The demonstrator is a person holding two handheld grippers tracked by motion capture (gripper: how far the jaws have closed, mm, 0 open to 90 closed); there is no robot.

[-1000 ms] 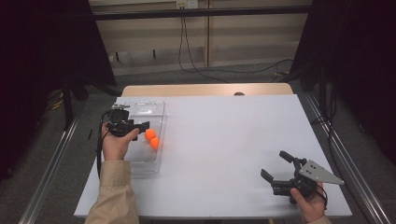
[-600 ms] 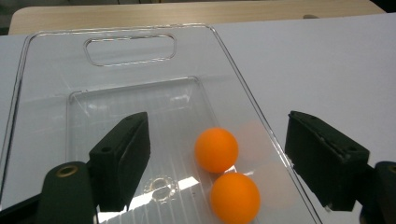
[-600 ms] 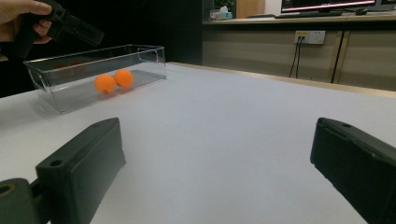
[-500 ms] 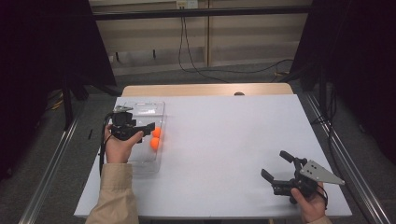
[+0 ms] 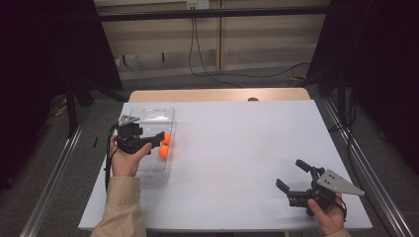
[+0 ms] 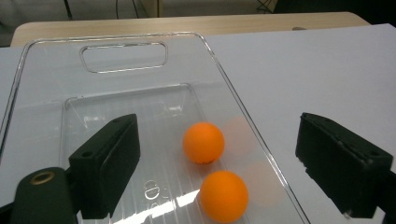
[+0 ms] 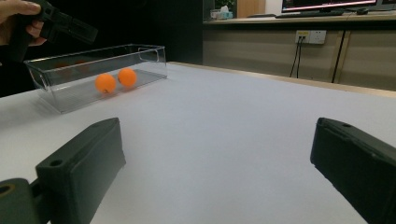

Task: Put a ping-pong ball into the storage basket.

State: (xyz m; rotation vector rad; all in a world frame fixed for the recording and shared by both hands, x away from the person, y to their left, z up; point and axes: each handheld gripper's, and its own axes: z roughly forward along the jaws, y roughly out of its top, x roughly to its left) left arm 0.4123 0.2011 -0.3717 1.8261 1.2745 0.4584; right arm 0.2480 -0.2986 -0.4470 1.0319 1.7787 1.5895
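— Now, where do the two orange balls sit?

— Both lie inside the clear plastic bin (image 5: pixel 148 170) at the left side of the white worktop (image 5: pixel 237 148). They rest side by side against the bin's right wall, the far ball (image 6: pixel 203 142) just beyond the near ball (image 6: pixel 223 195), close together.

— And the left hand-held gripper (image 5: pixel 159 139)?

— It hangs over the bin, pointing down and forward at them. Its jaws have just been opening and stand wide apart, with nothing between them; the balls lie below and slightly ahead, toward the right jaw in the left gripper view.

— Which hand is nearer?

— The left, plainly. The right hand-held gripper (image 5: pixel 292 177) rests at the worktop's near right corner, well apart from the bin, jaws spread and empty, aimed across the worktop toward it.

— So the coming move?

— Likely a short lift away, or a drop straight down onto a ball. The bin's long axis runs away from the person, so the left hand would stay along it.
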